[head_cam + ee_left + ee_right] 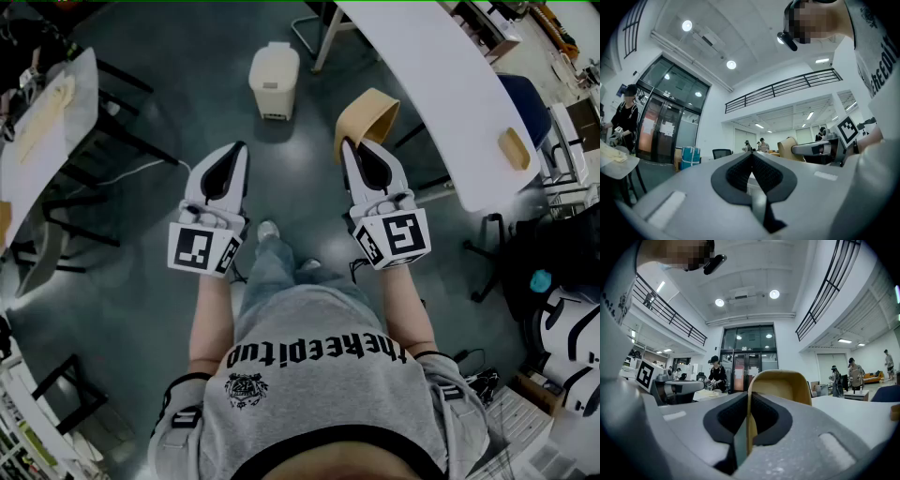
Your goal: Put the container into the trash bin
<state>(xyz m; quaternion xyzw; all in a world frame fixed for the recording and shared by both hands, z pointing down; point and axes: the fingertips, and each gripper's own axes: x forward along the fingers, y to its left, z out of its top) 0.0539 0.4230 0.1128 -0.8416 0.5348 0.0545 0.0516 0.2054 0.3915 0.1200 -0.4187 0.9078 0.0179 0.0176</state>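
A tan, bowl-shaped container [367, 118] hangs in the air, pinched by its rim in my right gripper [349, 146], which is shut on it. In the right gripper view the container [780, 385] rises just past the closed jaws. A cream trash bin [274, 81] with its lid down stands on the grey floor, ahead and to the left of the container. My left gripper [240, 148] is shut with nothing between its jaws, held level with the right one; its own view shows the gripper [751, 157] pointing across the hall.
A long white table [441, 94] runs along the right, with a tan object [514, 148] on it and a blue chair behind. Another table [42, 127] with dark chairs stands at left. The person's legs and shoes [268, 231] are below the grippers.
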